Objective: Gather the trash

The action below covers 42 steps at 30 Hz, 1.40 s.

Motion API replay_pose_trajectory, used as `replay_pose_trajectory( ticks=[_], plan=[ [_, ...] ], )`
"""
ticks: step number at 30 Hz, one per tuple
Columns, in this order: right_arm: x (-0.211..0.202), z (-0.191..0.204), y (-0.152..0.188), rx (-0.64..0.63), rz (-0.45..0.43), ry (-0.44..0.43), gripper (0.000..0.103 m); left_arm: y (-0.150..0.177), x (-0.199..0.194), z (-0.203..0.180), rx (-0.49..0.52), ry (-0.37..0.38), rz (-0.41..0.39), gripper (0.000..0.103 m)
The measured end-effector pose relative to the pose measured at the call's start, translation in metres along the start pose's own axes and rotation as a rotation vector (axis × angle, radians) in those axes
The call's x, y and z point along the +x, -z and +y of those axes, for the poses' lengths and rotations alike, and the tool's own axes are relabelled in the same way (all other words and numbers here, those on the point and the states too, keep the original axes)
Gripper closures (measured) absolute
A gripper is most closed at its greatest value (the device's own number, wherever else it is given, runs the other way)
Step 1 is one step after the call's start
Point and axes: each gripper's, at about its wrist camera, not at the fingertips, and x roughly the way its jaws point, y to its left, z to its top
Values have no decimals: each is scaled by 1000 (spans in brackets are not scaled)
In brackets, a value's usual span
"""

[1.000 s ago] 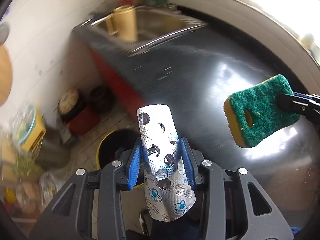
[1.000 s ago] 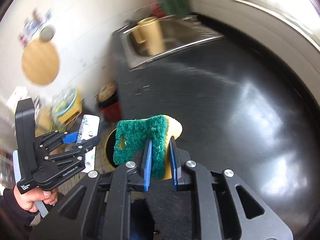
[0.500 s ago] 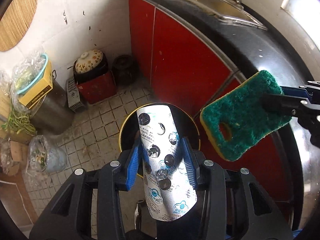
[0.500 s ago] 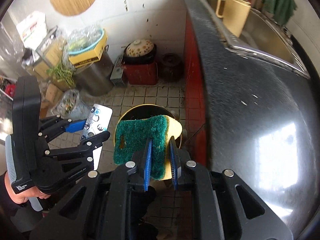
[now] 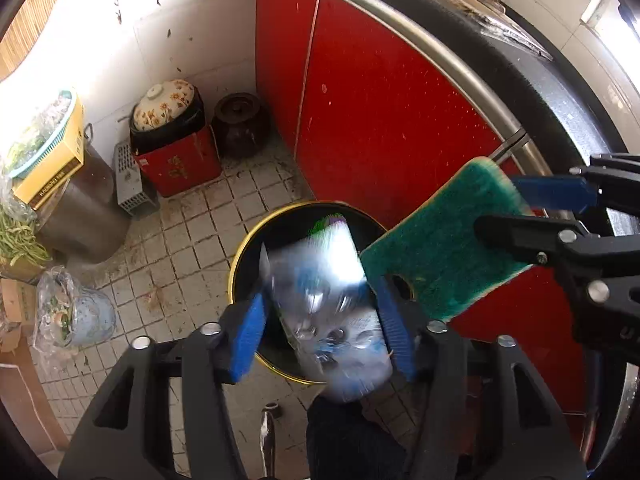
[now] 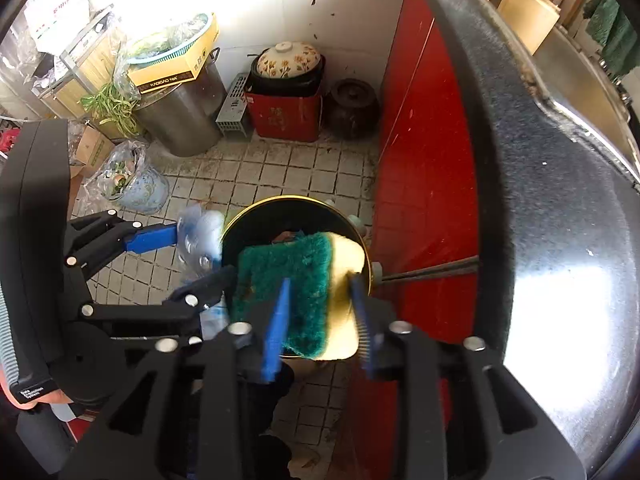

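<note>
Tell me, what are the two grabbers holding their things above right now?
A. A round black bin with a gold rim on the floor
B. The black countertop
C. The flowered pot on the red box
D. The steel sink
A: the sponge between the right gripper fingers and the blurred blister pack at the left gripper both hang over the black bin on the tiled floor.
</note>
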Motion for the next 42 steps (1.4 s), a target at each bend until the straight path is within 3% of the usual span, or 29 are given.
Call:
replay_pose_trajectory(
  ticks=[4, 7, 12, 14, 18, 21, 26, 29, 33, 36, 42],
  plan=[
    [-12, -5, 4, 19, -15, -15, 40, 2, -2, -1, 15, -8, -7, 22],
    [-36, -14, 15, 56, -57, -42, 24, 0, -12, -10, 41, -34, -14, 11],
    [-102, -36, 49, 132, -148, -27, 12, -10, -57, -49, 144, -63, -70, 7],
    [-138, -50, 73, 168, -210, 33, 8, -17, -84, -79, 205, -53, -126, 7],
    [-204, -84, 143, 287, -293, 204, 7, -26, -127, -150, 354, -1, -242, 7],
    [-244, -111, 212, 447, -313, 351, 7, -29, -155, -228, 483, 82, -322, 7],
    [-300, -147, 343, 797, -297, 565, 7, -13, -177, -342, 671, 226, -373, 7],
    [-329, -155, 418, 994, -284, 681, 7, 4, -181, -404, 764, 319, -348, 7],
    [-352, -154, 496, 1240, -304, 742, 7, 27, -180, -466, 851, 394, -268, 7],
    [-359, -148, 544, 1401, -319, 759, 7, 42, -171, -496, 897, 381, -217, 7],
    [-351, -153, 578, 1530, -329, 741, 7, 51, -155, -523, 944, 341, -179, 7]
  ],
)
